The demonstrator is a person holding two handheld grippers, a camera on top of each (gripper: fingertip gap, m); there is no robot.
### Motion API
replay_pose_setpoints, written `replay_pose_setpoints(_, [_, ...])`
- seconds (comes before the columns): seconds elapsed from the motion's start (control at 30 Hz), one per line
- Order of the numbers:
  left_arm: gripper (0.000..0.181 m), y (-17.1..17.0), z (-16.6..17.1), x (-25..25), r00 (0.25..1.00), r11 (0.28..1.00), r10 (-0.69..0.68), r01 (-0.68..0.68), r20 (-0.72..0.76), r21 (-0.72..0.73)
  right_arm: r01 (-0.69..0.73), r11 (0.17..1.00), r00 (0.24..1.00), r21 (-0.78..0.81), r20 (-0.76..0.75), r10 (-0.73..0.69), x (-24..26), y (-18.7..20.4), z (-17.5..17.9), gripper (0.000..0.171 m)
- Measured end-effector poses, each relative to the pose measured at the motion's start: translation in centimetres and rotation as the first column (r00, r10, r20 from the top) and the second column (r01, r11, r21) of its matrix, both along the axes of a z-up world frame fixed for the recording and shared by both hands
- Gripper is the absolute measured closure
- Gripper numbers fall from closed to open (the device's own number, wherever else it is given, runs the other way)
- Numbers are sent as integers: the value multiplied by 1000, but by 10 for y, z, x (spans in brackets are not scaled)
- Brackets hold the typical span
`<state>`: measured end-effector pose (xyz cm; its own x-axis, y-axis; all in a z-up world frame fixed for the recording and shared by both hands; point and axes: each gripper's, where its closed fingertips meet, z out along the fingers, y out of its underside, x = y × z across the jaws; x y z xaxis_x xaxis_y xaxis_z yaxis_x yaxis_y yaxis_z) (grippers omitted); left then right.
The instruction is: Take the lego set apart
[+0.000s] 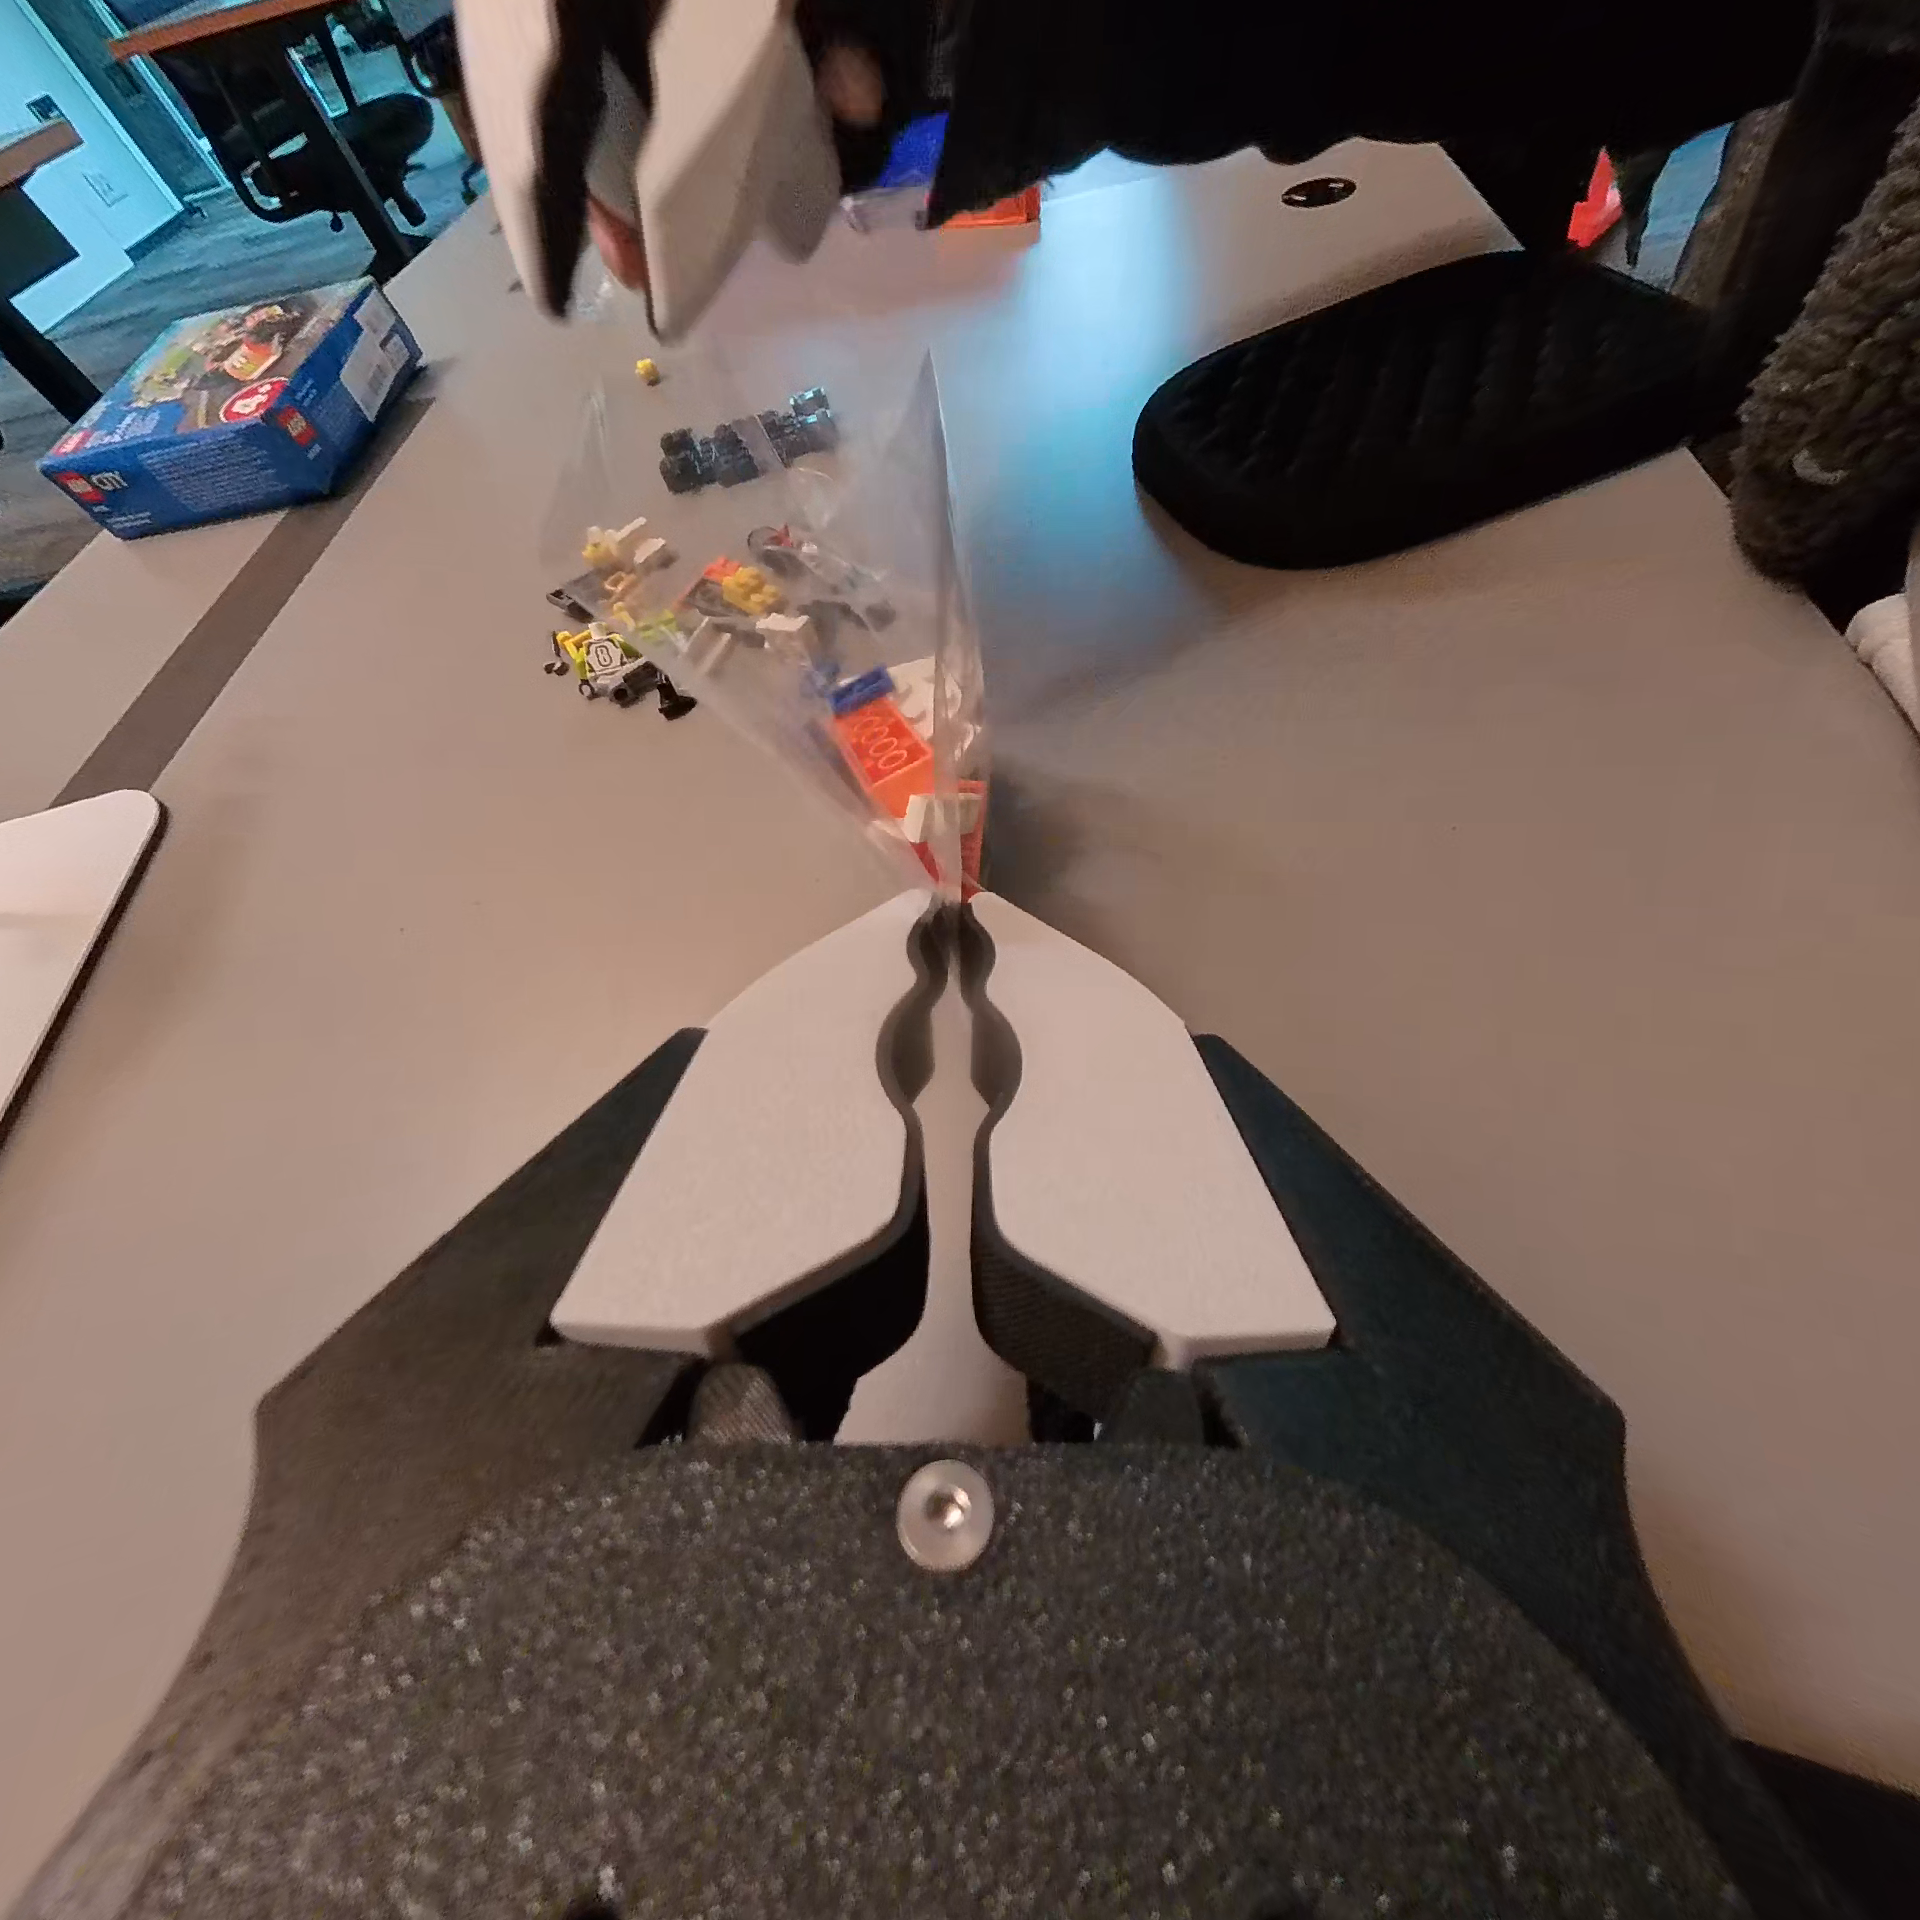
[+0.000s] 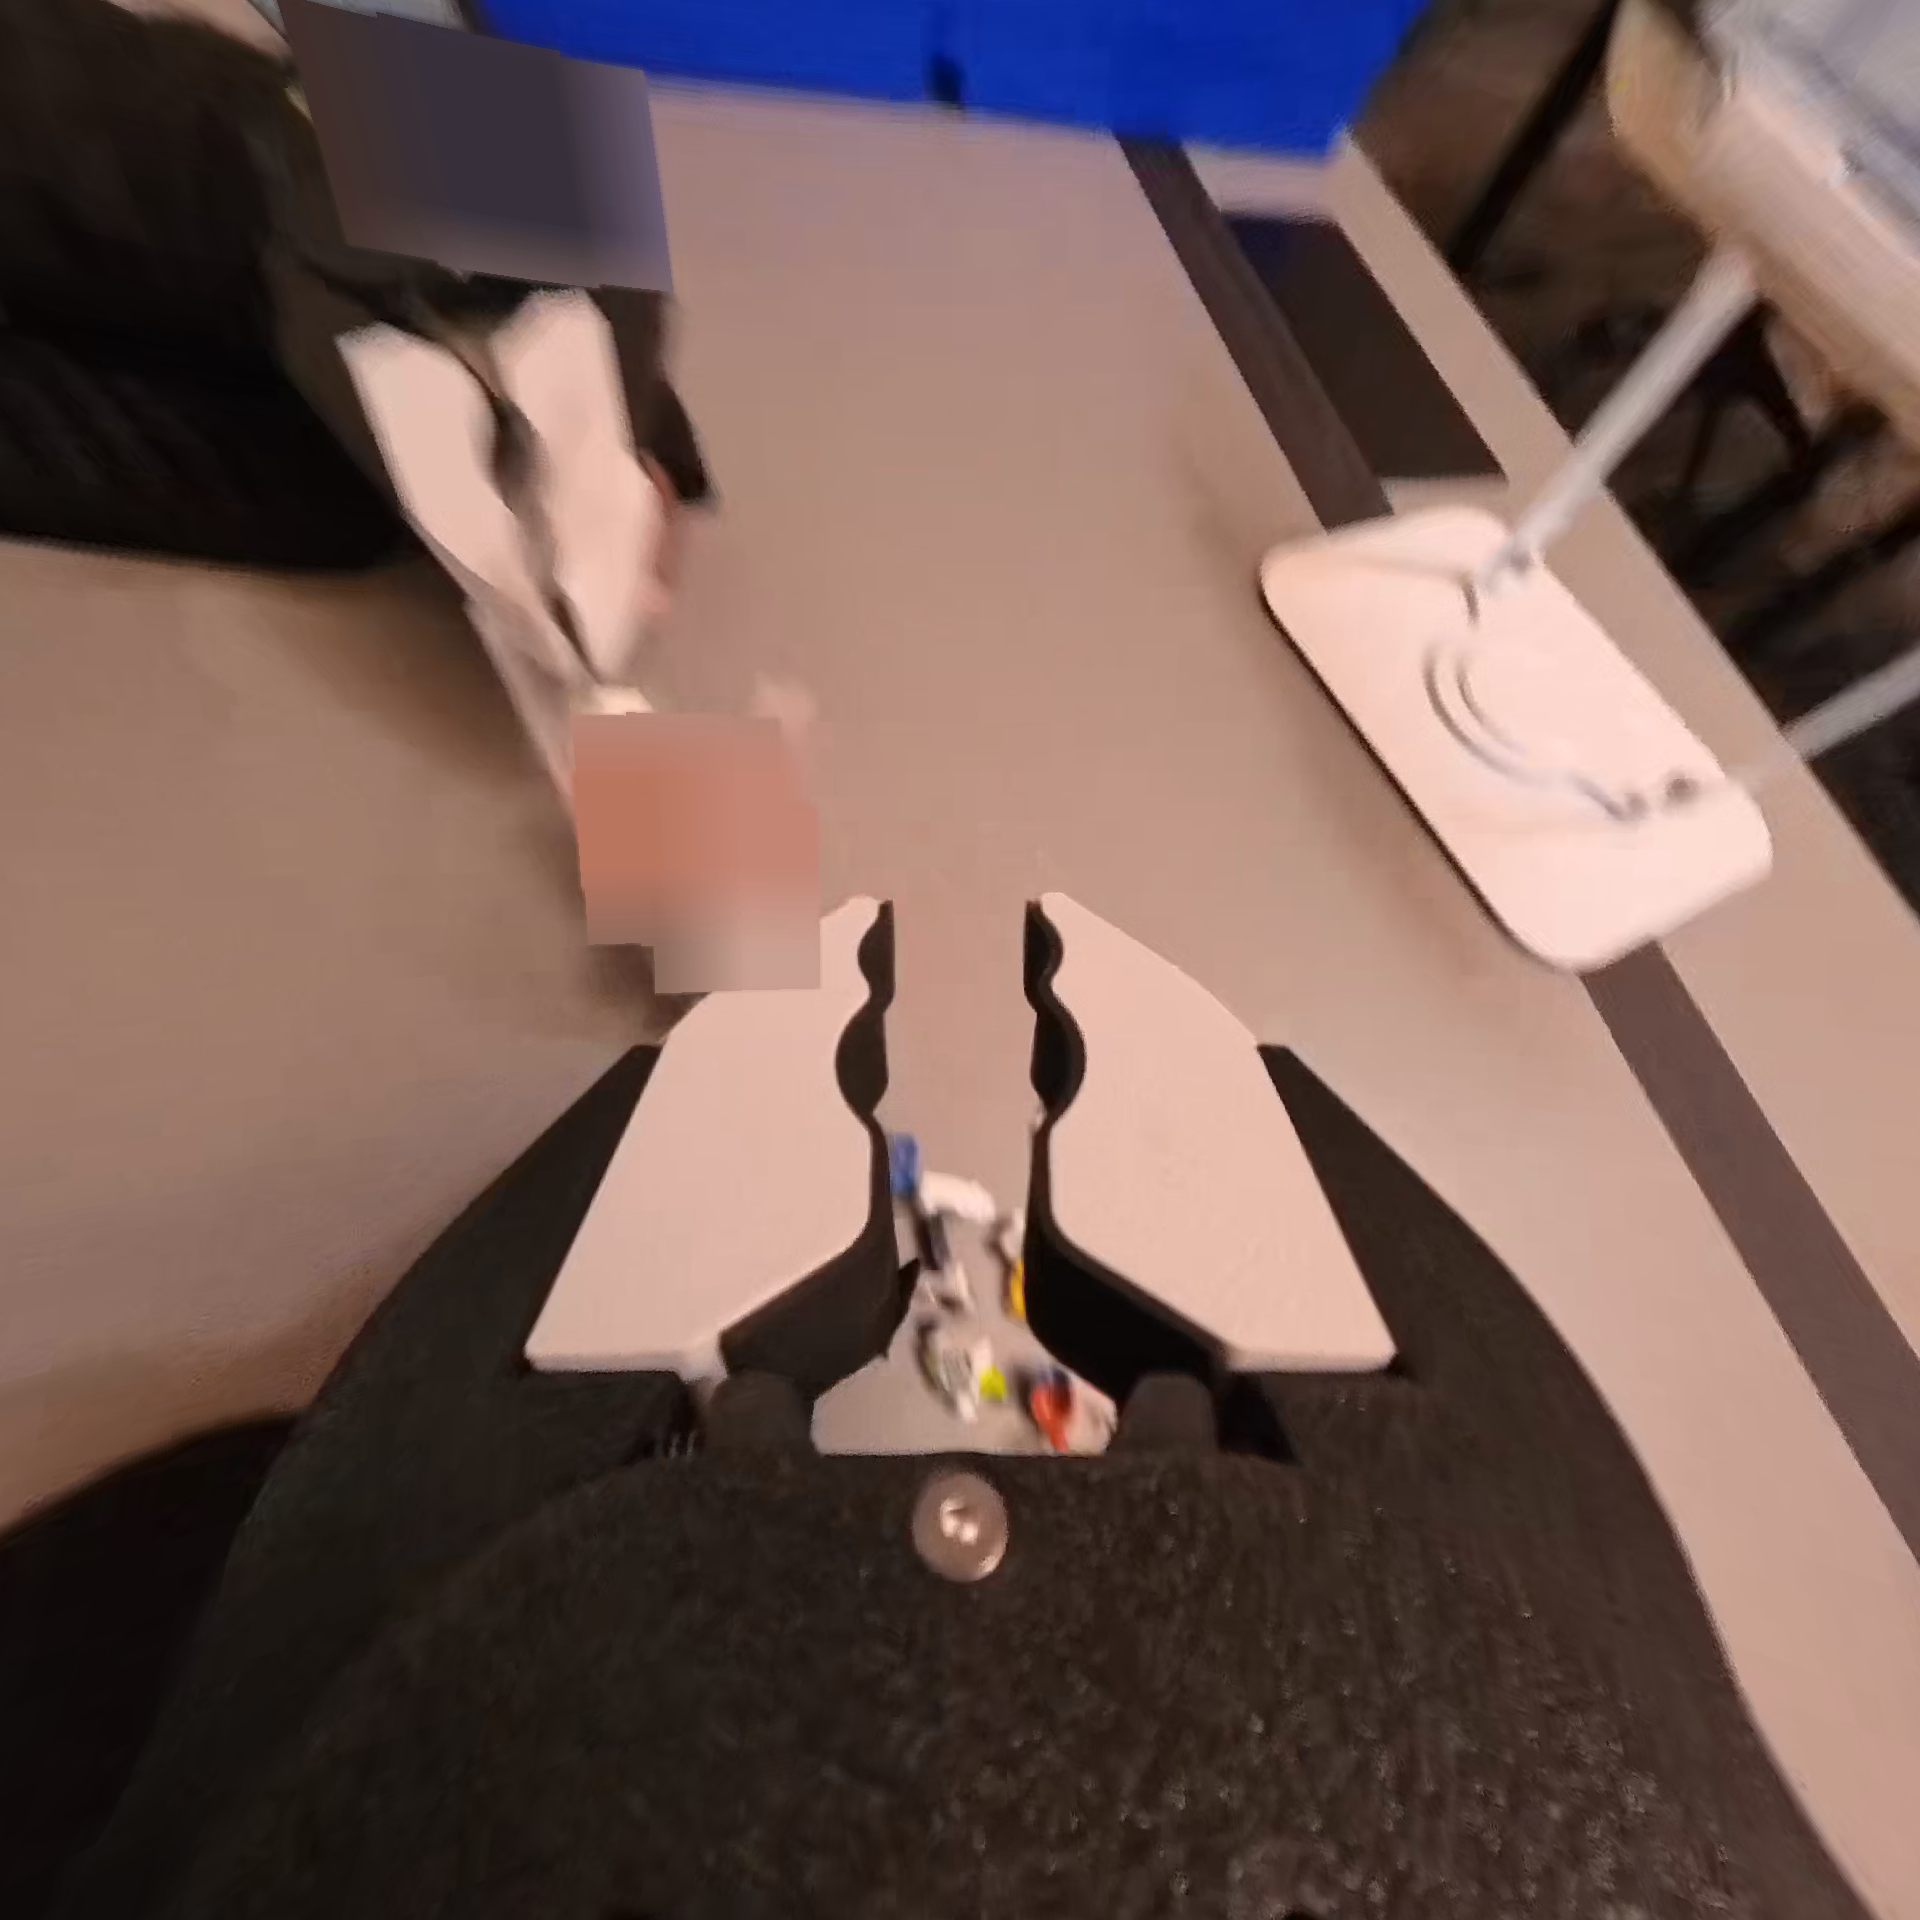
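Note:
My left gripper (image 1: 948, 906) is shut on the corner of a clear plastic bag (image 1: 831, 582) and holds it above the grey table (image 1: 1403, 935). The bag holds an orange brick (image 1: 883, 753) with white and blue pieces. Loose lego parts lie on the table beyond it: a minifigure (image 1: 613, 665), small yellow and white pieces (image 1: 623, 561) and dark grey pieces (image 1: 743, 442). My right gripper (image 2: 961, 914) is open and empty, with some loose pieces (image 2: 966, 1299) below it. It shows blurred above the bag in the left wrist view (image 1: 613, 312). The left gripper shows blurred in the right wrist view (image 2: 592, 665).
A blue lego box (image 1: 239, 416) lies at the far left of the table. A black padded oval object (image 1: 1403, 416) sits at the right. A white lamp base (image 2: 1507, 727) stands near the table's edge and also shows in the left wrist view (image 1: 62, 914). Across from one pair of fingers to the other is roughly 15 cm. Measured from the fingertips, the minifigure (image 1: 613, 665) is 12 cm or so from the right gripper and 20 cm from the left.

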<state>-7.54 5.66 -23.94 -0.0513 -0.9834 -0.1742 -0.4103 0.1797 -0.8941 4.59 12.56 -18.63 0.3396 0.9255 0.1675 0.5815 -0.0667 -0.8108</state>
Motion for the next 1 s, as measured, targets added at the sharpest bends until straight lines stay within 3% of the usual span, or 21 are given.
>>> replay_pose_setpoints(0.1, [180, 0, 0, 0, 1000, 1000, 1, -1, 2, -6, 80, 991, 990, -103, 128, -67, 30, 5, -50, 150])
replay_pose_setpoints(0.2, [180, 1, 0, 0, 1000, 1000, 4, -4, 5, -14, 59, 985, 983, -162, 181, -29, 29, -4, -81, 150])
replay_pose_setpoints(0.43, [180, 2, 0, 0, 1000, 1000, 11, -10, 5, -24, 7, 963, 900, -269, 422, 111, 25, -8, -114, 151])
replay_pose_setpoints(0.57, [180, 2, -1, -1, 1000, 999, 9, -9, 7, -32, -7, 939, 863, -345, 472, 180, 22, -11, -118, 159])
replay_pose_setpoints(0.8, [180, 1, 0, 0, 1000, 999, 6, -6, 8, -33, -31, 942, 878, -333, 441, 185, 19, -13, -108, 164])
replay_pose_setpoints(1.0, [180, 0, 0, 0, 1000, 1000, 3, -3, 7, -28, -169, 966, 941, -197, 258, 218, -16, -14, -8, 164])
